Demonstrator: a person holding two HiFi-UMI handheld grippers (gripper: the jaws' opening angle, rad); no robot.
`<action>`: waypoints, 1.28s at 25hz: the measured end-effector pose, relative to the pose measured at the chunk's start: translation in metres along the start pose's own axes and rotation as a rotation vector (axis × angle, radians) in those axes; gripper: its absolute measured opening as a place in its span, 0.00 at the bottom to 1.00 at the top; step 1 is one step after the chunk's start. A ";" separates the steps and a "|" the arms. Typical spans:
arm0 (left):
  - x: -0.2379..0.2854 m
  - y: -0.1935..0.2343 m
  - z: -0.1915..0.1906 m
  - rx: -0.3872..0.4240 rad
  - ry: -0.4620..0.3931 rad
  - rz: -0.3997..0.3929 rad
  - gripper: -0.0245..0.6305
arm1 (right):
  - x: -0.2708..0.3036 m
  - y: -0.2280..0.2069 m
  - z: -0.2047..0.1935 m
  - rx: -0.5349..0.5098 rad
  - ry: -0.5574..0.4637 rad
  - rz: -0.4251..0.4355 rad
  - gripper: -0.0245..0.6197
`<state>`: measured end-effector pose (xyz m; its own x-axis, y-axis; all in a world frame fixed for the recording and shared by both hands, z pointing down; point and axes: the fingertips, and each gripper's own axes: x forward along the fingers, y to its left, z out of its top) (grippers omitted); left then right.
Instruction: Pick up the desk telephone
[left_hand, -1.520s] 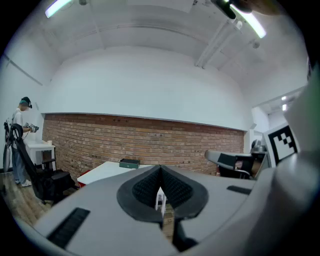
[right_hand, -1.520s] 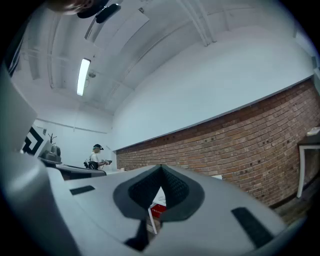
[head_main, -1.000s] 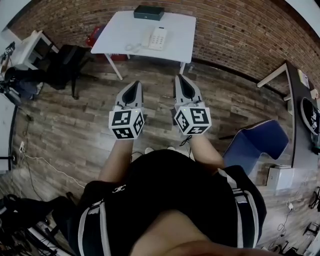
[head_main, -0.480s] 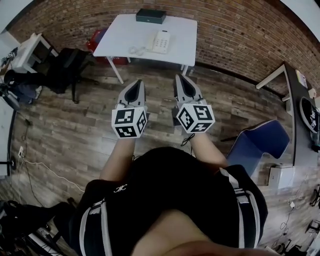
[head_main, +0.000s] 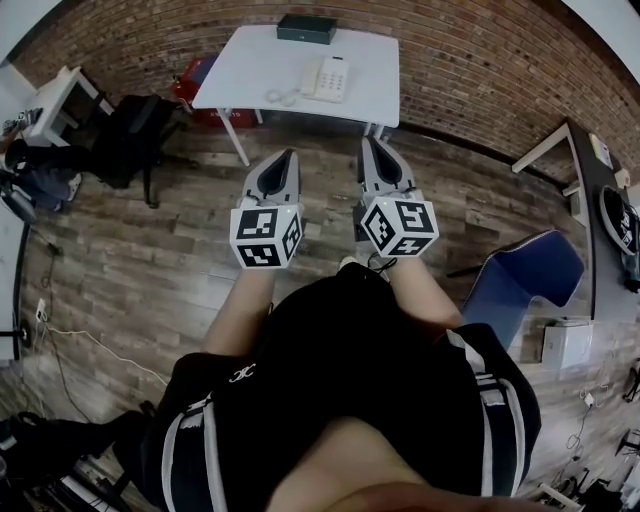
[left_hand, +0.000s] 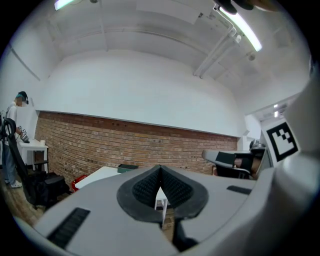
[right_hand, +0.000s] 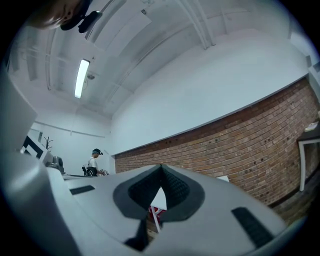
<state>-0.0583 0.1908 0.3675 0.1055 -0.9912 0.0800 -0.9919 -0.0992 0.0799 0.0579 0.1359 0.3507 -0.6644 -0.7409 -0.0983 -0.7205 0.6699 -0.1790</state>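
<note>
While desk telephone (head_main: 330, 78) sits untouched on white table (head_main: 372, 58) near brick wall, nothing done yet: left gripper (head_main: 288, 156) and right gripper (head_main: 372, 142) both clenched, empty, over wood floor, well short of table; approach, opening, grasp, lift all left

the person wears a black top (head_main: 340, 370) with a small white emblem (head_main: 238, 376) beside one of the pale grey-white stripes (head_main: 181, 440) that run down each side. the left gripper (head_main: 289, 153) and the right gripper (head_main: 369, 141) are light grey shells that taper to a point, each with a dark oval recess on its upper face. behind each sits a white cube (head_main: 266, 236) printed with black square markers. seen from the gripper views, the fingers (left_hand: 145, 188) are lined with black ribbed pads, and a dark ridged slot (left_hand: 69, 226) is set into the grey shell.
</note>
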 end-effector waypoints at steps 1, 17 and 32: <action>0.000 0.003 0.000 -0.001 -0.002 -0.001 0.04 | 0.002 0.002 0.000 -0.011 -0.003 -0.004 0.04; 0.068 0.055 -0.002 0.017 -0.010 0.029 0.04 | 0.087 -0.028 -0.014 -0.079 -0.029 -0.007 0.04; 0.215 0.097 -0.005 -0.010 0.067 0.022 0.04 | 0.217 -0.106 -0.040 -0.060 0.052 -0.007 0.04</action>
<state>-0.1309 -0.0315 0.3972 0.0889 -0.9849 0.1486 -0.9933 -0.0766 0.0869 -0.0181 -0.0937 0.3878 -0.6677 -0.7430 -0.0460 -0.7347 0.6676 -0.1205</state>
